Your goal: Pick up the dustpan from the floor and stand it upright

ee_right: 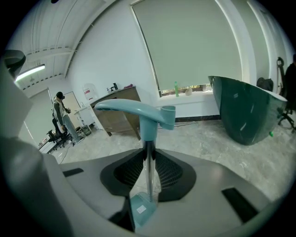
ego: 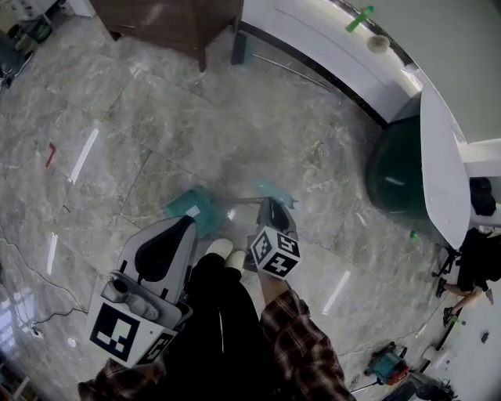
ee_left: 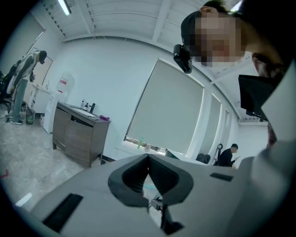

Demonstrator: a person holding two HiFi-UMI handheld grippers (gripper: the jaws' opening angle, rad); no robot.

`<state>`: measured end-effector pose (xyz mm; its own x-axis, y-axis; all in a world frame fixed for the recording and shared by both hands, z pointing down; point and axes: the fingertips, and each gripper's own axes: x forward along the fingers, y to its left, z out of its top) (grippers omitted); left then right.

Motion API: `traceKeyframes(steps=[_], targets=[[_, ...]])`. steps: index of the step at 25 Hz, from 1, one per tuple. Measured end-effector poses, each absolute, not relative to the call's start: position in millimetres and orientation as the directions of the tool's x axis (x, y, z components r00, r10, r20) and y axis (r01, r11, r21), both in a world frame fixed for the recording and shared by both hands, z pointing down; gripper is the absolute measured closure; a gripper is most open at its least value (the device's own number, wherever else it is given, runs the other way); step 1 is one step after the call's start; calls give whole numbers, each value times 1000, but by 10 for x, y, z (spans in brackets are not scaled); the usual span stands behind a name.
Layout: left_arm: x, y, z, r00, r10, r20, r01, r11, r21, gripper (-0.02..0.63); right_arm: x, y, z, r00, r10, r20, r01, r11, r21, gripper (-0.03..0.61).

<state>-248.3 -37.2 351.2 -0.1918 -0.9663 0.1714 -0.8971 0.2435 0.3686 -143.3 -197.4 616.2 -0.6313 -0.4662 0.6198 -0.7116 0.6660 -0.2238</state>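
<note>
While the right gripper point(ee_right: 148, 159) is clamping the dustpan point(ee_right: 137, 111) by its thin pole | dustpan is hanging tilted, low over the floor point(ego: 235, 125) | left gripper point(ee_left: 148, 158) is idling, jaws together, empty | pickup seemingly done, standing upright not yet

The floor point(ego: 102, 117) is wide open on the left; the dustpan point(ego: 192, 210) is close ahead, a brown cabinet point(ego: 176, 19) and green desk point(ego: 399, 168) farther off.

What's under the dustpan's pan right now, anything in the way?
Marble floor shows around the dustpan, whose pole the right gripper clamps. The patch directly beneath the pan is covered, so nothing there can be checked.
</note>
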Motion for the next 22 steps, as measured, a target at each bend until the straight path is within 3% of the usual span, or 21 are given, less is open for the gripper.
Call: traceKeyframes(steps=[22], targets=[[-2549, 87, 3179, -345, -926, 154, -852, 377, 362, 603, -1797, -1141, 6011, -687, -312, 656, -592, 764, -257, 488]])
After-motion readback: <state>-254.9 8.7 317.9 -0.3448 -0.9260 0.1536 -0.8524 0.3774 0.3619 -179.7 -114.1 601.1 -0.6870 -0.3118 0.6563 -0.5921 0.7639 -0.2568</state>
